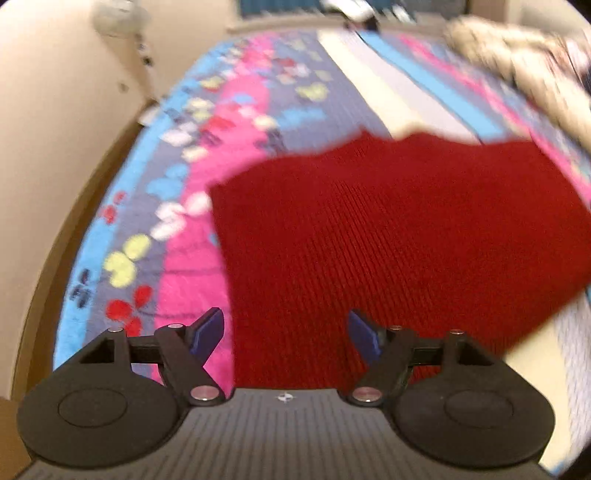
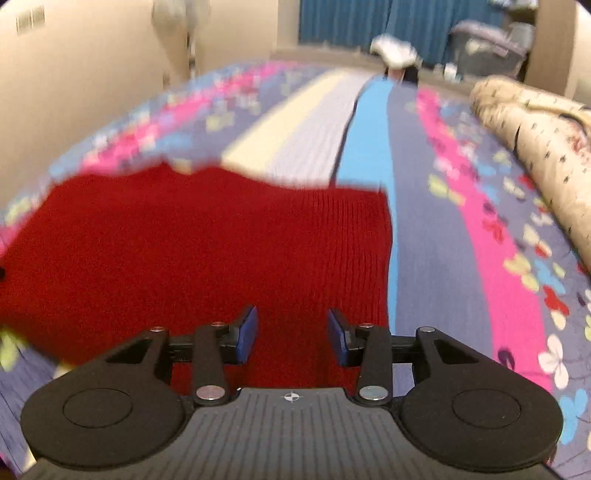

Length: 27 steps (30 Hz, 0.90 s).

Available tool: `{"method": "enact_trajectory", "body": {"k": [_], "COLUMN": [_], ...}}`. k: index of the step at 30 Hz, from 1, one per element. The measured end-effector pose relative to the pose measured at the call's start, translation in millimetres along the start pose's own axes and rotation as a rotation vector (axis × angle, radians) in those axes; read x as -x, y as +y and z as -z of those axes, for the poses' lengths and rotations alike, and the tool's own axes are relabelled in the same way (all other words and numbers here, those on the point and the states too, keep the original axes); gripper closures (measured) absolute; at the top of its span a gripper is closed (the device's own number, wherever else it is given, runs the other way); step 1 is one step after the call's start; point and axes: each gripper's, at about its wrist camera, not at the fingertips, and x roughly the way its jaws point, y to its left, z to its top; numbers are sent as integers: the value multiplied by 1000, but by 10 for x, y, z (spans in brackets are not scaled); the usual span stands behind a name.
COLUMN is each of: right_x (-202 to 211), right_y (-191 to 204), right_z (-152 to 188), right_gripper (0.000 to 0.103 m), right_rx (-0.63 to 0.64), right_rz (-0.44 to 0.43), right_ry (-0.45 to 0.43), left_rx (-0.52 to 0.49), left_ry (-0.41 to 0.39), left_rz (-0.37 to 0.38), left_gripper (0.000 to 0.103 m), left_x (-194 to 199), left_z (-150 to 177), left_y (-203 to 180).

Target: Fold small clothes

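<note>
- Bed with a bright butterfly-print bedspread (image 1: 243, 110) in pink, blue and purple stripes fills both views; blue curtain (image 2: 369, 22) at the far wall, both shots blurred.
- Red ribbed knit garment (image 1: 388, 236) lies spread flat on the bedspread, right in front of both tools.
- Left gripper (image 1: 286, 334): blue-padded fingers wide apart, nothing between them, over the garment's near left part.
- Right gripper (image 2: 291, 334): fingers apart, empty, over the garment's near right part.
- Beige patterned blanket (image 2: 535, 147) bunched at the right edge.
</note>
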Motion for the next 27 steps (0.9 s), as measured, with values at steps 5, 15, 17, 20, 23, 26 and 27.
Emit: {"method": "enact_trajectory", "body": {"k": [5,15,17,20,23,26,27], "right_x": [202,345,399,414,396,385,376], "right_y": [130,702,850,1002,1125,1191,1201], "right_z": [-47,53,88,113,102,95,87], "right_gripper": [46,41,41,41,41,42,44], "right_rx": [-10,14,24,52,85,94,90], "right_rz": [-20,-59,-48,-62,-74,-75,-80], "right_ry": [-106,-168,-198,-214,-226,-251,-258], "left_rx": [98,170,209,216,229,272,282], "left_ry": [-174,-290,-245,-219,-206,-199,-200], "left_rz": [-107,-109,-84,-104,-131,-119,-125], "left_gripper": [16,12,12,12,12,12,12], "left_x": [318,800,753,674,595,545,542], "left_z": [-84,-20,-23,40,51,60,71], "left_y": [131,180,245,310,373,466,484]}}
